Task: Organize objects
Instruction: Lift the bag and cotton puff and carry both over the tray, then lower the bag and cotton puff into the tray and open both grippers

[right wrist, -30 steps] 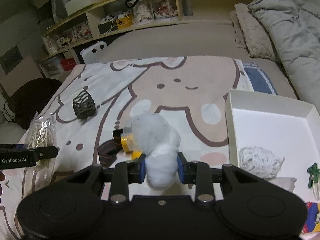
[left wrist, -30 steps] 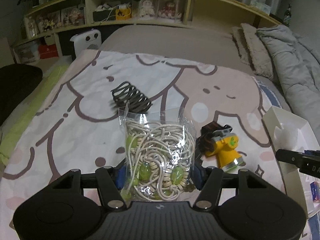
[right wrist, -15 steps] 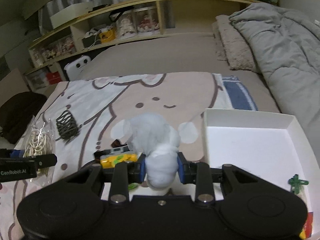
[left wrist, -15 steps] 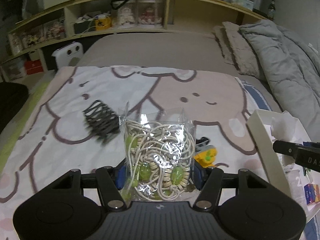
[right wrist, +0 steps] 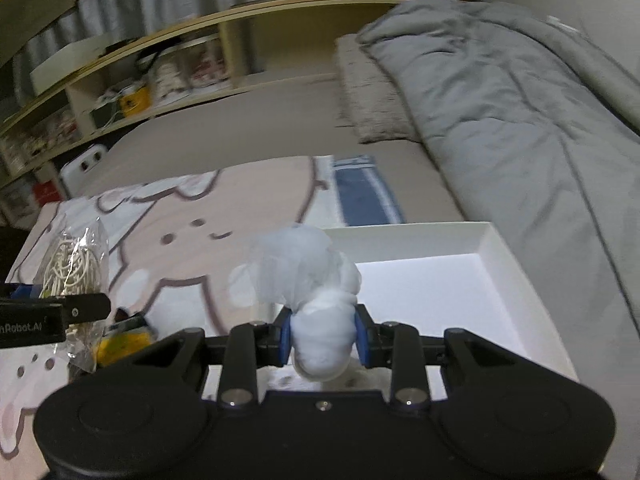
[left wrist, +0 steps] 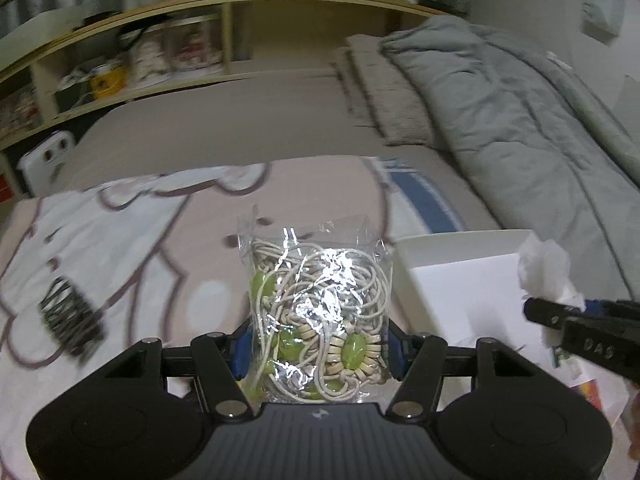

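Both grippers loaded, heading for the open white cardboard box (right wrist: 500,276) on the bed.

Clear crinkly plastic bag of cream cord and green beads (left wrist: 318,312): light, floppy, slick film, so best pinched low across the bulky bead mass. The left gripper (left wrist: 318,354) does that, closed down to bag width, bag held above the cartoon-print blanket (left wrist: 120,248) just left of the box. Soft white gauzy fabric wad (right wrist: 316,304): light, squashy, not fragile. Right gripper (right wrist: 322,340) is clamped on its lower lump, narrow gap, at the box's near-left edge.
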